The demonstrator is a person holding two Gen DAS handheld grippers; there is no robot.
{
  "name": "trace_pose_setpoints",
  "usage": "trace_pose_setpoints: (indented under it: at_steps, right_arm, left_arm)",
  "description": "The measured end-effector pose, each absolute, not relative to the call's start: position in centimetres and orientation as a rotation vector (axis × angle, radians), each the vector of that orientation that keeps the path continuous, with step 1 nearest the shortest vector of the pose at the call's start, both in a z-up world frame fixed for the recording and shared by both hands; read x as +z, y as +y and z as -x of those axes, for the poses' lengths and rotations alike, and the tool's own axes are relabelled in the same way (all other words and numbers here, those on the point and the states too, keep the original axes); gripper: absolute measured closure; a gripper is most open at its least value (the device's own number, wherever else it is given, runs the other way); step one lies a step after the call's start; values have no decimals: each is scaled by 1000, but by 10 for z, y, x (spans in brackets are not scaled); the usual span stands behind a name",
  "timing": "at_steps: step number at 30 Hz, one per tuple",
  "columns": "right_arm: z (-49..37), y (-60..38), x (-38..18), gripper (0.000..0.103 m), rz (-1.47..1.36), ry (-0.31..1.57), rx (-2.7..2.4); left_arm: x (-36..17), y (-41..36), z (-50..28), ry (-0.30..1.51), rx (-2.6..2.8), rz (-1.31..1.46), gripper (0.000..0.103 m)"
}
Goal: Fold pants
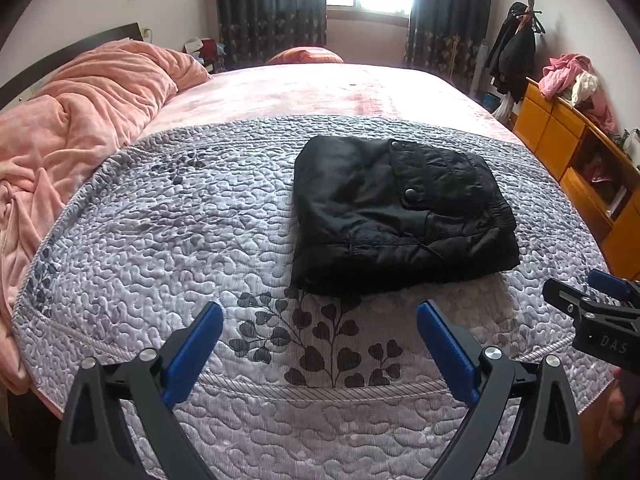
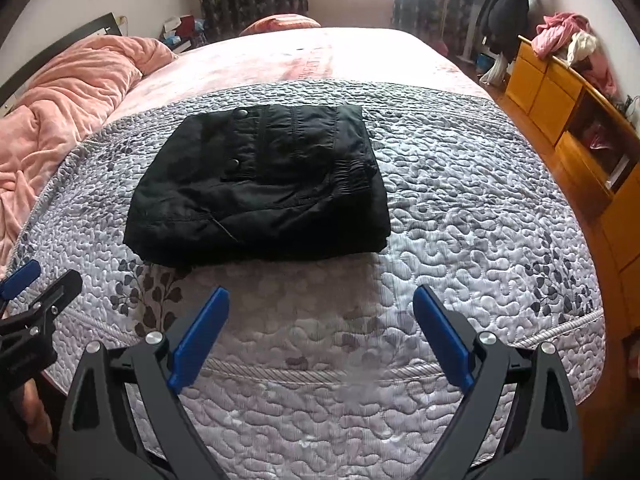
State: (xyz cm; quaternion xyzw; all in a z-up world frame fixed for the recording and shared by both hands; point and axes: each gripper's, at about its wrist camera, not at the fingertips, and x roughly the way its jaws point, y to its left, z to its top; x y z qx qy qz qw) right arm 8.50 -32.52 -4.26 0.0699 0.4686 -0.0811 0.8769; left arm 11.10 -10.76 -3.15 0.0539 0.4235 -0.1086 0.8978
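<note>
1. On the grey quilted coverlet point(image 1: 160, 240) at the near end of the bed, the black pants point(image 1: 400, 220) lie as a compact folded bundle, pocket flap and snaps facing up. The bundle sits a little in from the bed's near edge, roughly midway between the left and right edges of the coverlet.

2. Left gripper point(image 1: 320, 344): fingers spread wide, nothing between them. It hovers over the near edge of the bed, apart from the cloth.

3. Right gripper point(image 2: 322, 332): fingers likewise spread wide and empty, hovering over the same near edge, apart from the cloth.

4. Key relation: the pants lie straight ahead of both grippers, further onto the bed. From the left wrist view the bundle sits ahead and slightly right; from the right wrist view, ahead and slightly left. So it lies between the two, with neither clearly nearer.

5. Long axis of the bundle: runs left to right, parallel to the bed's near edge, though the shape is close to square.

6. Judgement: the folding looks finished or nearly so; any remaining move would be a tidy-up reaching forward to the bundle's near edge.

7. Pink blanket point(image 1: 80, 120) heaped along the left edge of the bed, well apart from the pants.
</note>
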Motion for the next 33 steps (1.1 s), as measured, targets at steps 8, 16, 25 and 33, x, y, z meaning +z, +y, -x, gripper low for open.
trace_pose_setpoints:
  at_steps: [8,16,25,33]
  right_arm:
    - [-87,-326,-43,10,-145,984,-171]
    - [-88,-327,-47,10,-144,996,-181]
    - [-89,-328,-53,10,-143,1011,-181]
    - [-90,-329,-56,10,-143,1018,-180]
  left_arm:
    - [-31,-112,-109,877,-233,-119,5]
    - [-31,-113,-109,875,-228,-122,5]
    - [-34,-113,-110,880,-226,-125,5]
    - [-34,-113,-110,878,-223,-129,5]
